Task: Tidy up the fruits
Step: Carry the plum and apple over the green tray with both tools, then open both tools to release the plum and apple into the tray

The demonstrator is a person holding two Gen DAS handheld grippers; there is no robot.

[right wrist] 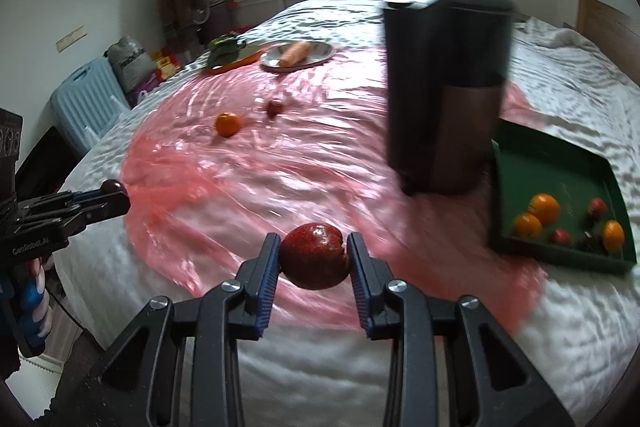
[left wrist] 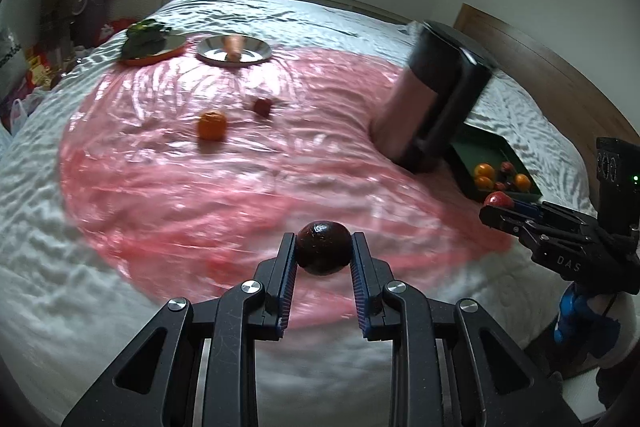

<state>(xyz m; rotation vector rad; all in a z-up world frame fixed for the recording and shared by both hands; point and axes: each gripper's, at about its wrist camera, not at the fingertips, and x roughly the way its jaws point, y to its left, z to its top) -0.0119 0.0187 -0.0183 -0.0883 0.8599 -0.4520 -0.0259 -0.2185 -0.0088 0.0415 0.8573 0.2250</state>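
Note:
My left gripper (left wrist: 323, 247) is shut on a dark plum (left wrist: 322, 247), held above the pink plastic sheet (left wrist: 168, 163). My right gripper (right wrist: 313, 255) is shut on a red apple (right wrist: 314, 255); it also shows at the right of the left wrist view as the right gripper (left wrist: 500, 209) with the red apple (left wrist: 498, 200). The left gripper (right wrist: 114, 193) appears at the left of the right wrist view. A green tray (right wrist: 520, 163) at the right holds oranges (right wrist: 544, 207) and small red fruits. An orange (left wrist: 211, 125) and a small dark red fruit (left wrist: 262, 105) lie on the sheet.
A tall dark cylinder appliance (right wrist: 446, 87) stands beside the tray's near left corner. At the far side sit a metal plate with a carrot (right wrist: 296, 53) and an orange-rimmed plate with greens (right wrist: 228, 49). White bedding (right wrist: 560, 67) surrounds the sheet.

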